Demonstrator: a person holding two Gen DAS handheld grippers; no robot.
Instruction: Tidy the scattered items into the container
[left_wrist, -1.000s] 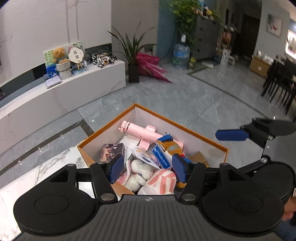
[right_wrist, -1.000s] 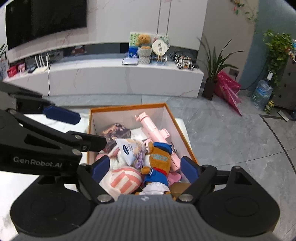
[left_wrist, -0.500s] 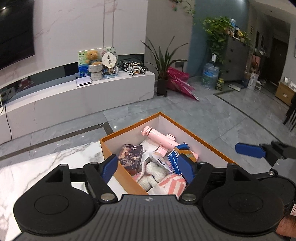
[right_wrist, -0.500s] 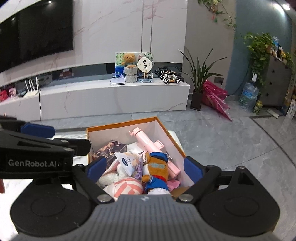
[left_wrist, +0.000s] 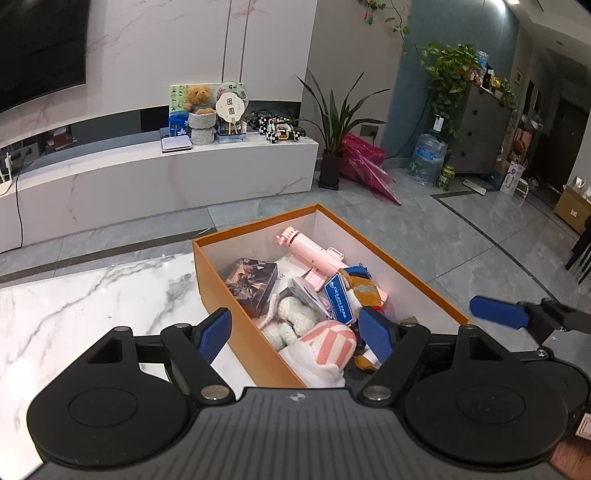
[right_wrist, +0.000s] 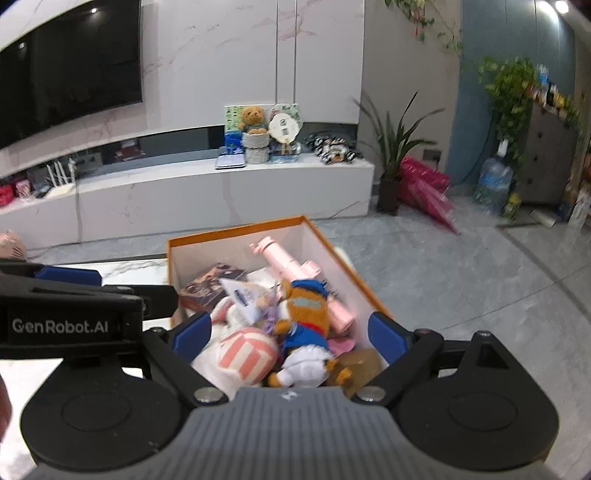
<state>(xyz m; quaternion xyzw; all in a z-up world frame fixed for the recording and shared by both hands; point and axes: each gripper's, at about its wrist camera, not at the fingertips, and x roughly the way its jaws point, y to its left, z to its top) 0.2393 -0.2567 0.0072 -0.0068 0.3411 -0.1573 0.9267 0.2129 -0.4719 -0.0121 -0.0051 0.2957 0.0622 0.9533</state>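
An orange box (left_wrist: 258, 226) with a white inside stands on the marble table and holds several items. Among them are a pink toy gun (left_wrist: 310, 248), a dark patterned case (left_wrist: 251, 280), a white plush (left_wrist: 295, 321), a blue card (left_wrist: 338, 299) and a pink-striped cloth (left_wrist: 328, 339). My left gripper (left_wrist: 295, 332) is open, astride the box's left wall with nothing pressed between its pads. The right gripper (right_wrist: 290, 332) hangs open above the striped cloth (right_wrist: 243, 354) and a blue-capped plush (right_wrist: 306, 306). Its blue fingertip (left_wrist: 495, 312) shows past the box's right wall.
The box sits at the right end of the marble table (left_wrist: 92, 295), with grey tiled floor (left_wrist: 461, 240) beyond. A low white TV console (left_wrist: 166, 173) with toys, a potted plant (left_wrist: 332, 129) and a water bottle (left_wrist: 426, 158) stand far behind.
The left gripper's jaws have spread much wider, and the right's a little. Both views have drawn back from the box, and the left view has rolled level.
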